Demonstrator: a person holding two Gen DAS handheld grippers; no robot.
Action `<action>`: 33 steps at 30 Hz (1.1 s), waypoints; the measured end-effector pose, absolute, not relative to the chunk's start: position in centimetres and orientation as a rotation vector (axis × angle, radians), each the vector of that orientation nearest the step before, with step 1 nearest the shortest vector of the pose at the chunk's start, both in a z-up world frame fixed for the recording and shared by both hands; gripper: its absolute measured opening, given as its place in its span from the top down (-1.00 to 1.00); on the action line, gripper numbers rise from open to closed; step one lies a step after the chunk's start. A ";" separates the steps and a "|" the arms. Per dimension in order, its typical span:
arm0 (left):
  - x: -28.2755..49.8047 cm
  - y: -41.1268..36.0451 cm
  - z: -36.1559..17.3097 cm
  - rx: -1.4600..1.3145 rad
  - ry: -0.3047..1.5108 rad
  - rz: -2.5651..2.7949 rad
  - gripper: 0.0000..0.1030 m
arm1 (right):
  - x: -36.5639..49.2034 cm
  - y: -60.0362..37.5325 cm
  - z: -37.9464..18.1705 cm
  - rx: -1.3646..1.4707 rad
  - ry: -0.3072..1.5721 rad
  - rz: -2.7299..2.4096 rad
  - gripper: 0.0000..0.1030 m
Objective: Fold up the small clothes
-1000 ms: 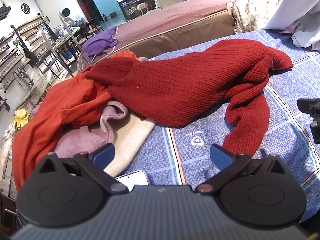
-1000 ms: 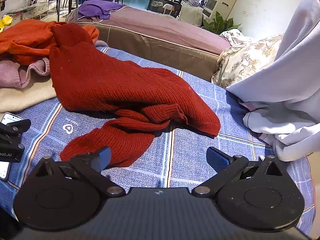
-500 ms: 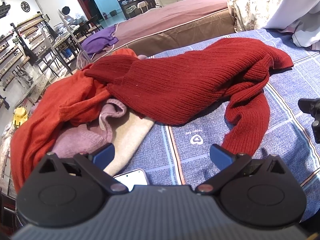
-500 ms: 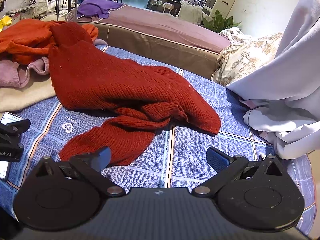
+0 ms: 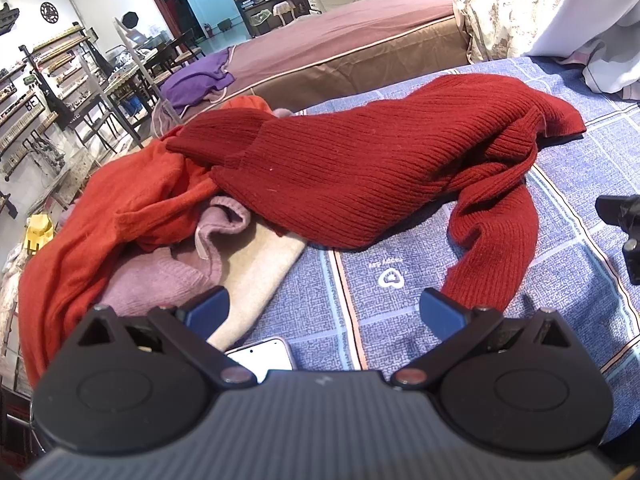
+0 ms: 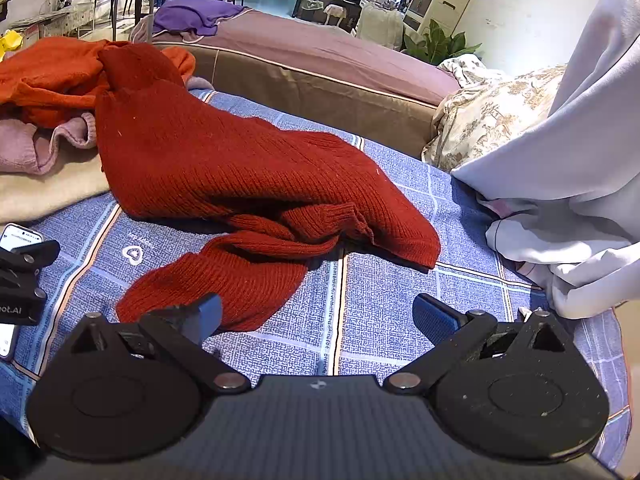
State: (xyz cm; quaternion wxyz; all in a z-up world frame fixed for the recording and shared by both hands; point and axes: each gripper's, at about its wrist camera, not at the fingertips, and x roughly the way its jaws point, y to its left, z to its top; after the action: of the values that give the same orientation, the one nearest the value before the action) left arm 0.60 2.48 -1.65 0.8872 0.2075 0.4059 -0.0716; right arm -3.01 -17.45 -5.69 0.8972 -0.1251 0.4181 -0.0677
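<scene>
A dark red ribbed sweater [image 5: 368, 168] lies crumpled on the blue checked bedcover [image 5: 568, 184], one sleeve [image 5: 496, 248] trailing toward me. It also shows in the right wrist view [image 6: 224, 176], sleeve end [image 6: 224, 284] near my left fingertip. My left gripper [image 5: 324, 308] is open and empty, just short of the sweater's near edge. My right gripper [image 6: 318, 314] is open and empty above the bedcover [image 6: 400, 292], close to the sleeve end.
An orange sweater [image 5: 120, 208], a pink knit [image 5: 160, 276] and a beige cloth [image 5: 256, 268] are piled at the left. A phone [image 5: 264, 356] lies by the left gripper. White bedding [image 6: 580, 184] heaps at the right. A brown bed [image 6: 320, 68] stands behind.
Both grippers have edged slightly forward toward the red sweater. The sweater has not moved and both grippers stay open.
</scene>
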 end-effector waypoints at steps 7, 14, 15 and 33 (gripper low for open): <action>1.0 2.4 -2.0 0.421 0.864 -0.152 -1.00 | -2.9 -17.6 -5.9 -0.250 0.867 -0.141 -1.00; 1.7 2.3 -2.9 0.396 0.889 -0.175 -1.00 | -2.8 -18.1 -6.4 -0.218 0.821 -0.135 -1.00; 1.7 2.3 -3.1 0.393 0.880 -0.179 -1.00 | -2.8 -18.3 -6.6 -0.206 0.811 -0.129 -1.00; 9.0 -0.2 -12.6 0.785 0.627 -0.373 -0.47 | -0.4 -22.1 -13.8 0.226 0.769 0.009 -1.00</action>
State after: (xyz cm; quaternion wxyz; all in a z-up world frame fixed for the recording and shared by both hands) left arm 9.05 -0.18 -12.59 0.8598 0.3740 0.2989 -0.1776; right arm -0.39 -22.08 -13.82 0.9208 0.1099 0.3742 0.0046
